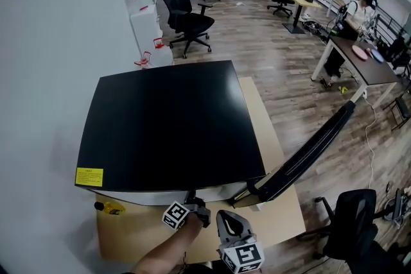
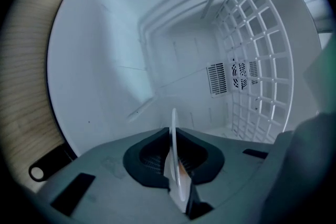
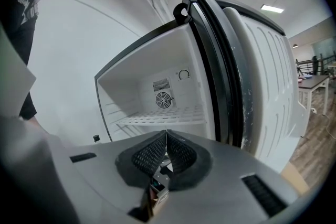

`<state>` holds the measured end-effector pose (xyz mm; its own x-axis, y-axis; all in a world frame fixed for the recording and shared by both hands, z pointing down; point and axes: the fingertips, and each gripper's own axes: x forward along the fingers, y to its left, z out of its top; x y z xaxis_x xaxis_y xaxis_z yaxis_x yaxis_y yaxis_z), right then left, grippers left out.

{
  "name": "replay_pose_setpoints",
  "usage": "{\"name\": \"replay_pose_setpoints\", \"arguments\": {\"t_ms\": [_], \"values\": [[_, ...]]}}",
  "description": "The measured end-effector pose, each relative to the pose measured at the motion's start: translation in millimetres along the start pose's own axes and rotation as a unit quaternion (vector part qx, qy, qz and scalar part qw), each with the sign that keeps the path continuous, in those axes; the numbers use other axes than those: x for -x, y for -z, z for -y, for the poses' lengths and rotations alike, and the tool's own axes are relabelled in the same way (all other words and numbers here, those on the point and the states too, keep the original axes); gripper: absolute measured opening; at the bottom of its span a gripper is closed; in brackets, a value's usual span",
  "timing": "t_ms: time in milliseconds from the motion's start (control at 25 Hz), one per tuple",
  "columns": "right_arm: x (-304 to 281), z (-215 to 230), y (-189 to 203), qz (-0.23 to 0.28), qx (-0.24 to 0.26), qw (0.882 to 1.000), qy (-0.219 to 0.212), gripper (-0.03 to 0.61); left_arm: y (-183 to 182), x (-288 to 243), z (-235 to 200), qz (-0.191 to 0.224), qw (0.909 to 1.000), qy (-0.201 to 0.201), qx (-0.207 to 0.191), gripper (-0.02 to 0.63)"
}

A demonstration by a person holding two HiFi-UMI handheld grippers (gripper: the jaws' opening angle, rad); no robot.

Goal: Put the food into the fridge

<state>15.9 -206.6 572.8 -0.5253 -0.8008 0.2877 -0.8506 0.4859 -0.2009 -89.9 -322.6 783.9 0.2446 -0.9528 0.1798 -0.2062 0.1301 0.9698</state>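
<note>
Two grippers sit just in front of the fridge [image 1: 167, 125], which stands on a wooden counter [image 1: 141, 231]. The left gripper [image 1: 194, 205] reaches under the fridge's black top into the open compartment. Its jaws are clamped on a flat food item [image 2: 176, 165], thin and white-edged with an orange patch, seen edge-on; what kind of food it is cannot be told. The right gripper [image 1: 228, 217] hangs just outside the fridge opening, jaws pressed together with nothing between them.

Inside the fridge, a white wire shelf [image 3: 163, 118] spans the compartment, with a round fan vent [image 3: 163, 99] on the back wall above it. The fridge door [image 1: 308, 151] swings wide open to the right. A small yellow thing [image 1: 112, 207] lies on the counter at the fridge's left front corner. Beyond the fridge stand a black office chair [image 1: 183, 13] and desks.
</note>
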Motion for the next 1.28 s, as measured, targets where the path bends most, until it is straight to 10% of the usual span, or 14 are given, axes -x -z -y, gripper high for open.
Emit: {"name": "replay_pose_setpoints", "arguments": {"t_ms": [960,1280], "values": [[-1.1,-1.5,-10.1,0.018,0.0,1.0,-0.013,0.061,3.6,-9.6,-3.9,-0.022,0.9969,-0.071,-0.025,0.028],[2.2,-1.2,-11.3,0.014,0.002,1.0,-0.012,0.061,5.0,-16.9,0.1,-0.071,0.9815,-0.114,-0.136,0.029]]}}
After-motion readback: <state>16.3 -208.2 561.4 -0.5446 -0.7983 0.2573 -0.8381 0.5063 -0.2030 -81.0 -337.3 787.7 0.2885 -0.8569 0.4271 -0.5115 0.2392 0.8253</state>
